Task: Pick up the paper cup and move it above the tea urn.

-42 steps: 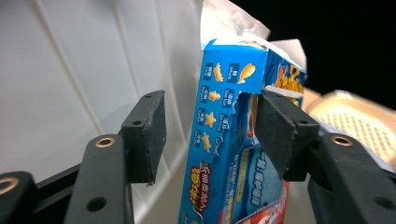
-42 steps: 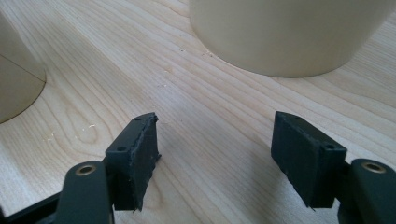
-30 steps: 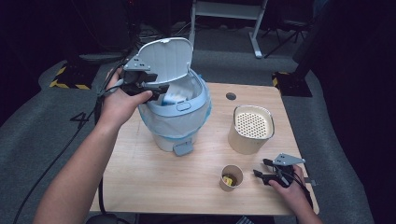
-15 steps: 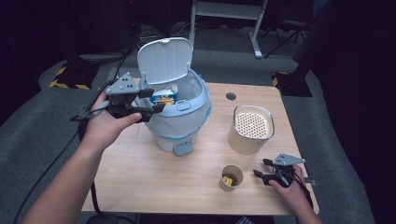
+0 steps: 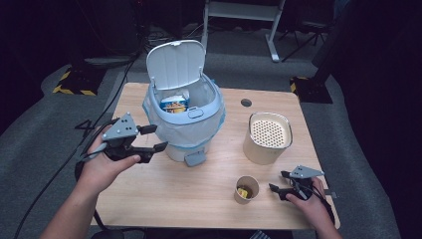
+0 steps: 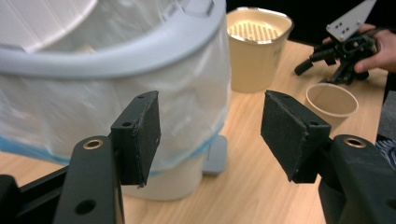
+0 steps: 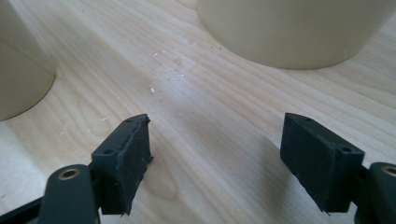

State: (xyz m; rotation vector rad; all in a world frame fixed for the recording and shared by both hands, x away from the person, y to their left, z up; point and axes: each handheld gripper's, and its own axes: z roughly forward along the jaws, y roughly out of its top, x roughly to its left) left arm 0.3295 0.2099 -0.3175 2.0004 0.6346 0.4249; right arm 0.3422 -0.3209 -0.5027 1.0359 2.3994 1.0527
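Black gripper (image 5: 157, 138) w/ grey triangular plate, brass screws, black cable.

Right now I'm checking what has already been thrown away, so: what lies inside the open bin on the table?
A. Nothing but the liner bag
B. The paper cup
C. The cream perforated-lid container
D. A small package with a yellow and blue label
D: the high view shows a small package with a yellow and blue label lying inside the lined bin, below its raised lid; the paper cup and the cream container stand on the table.
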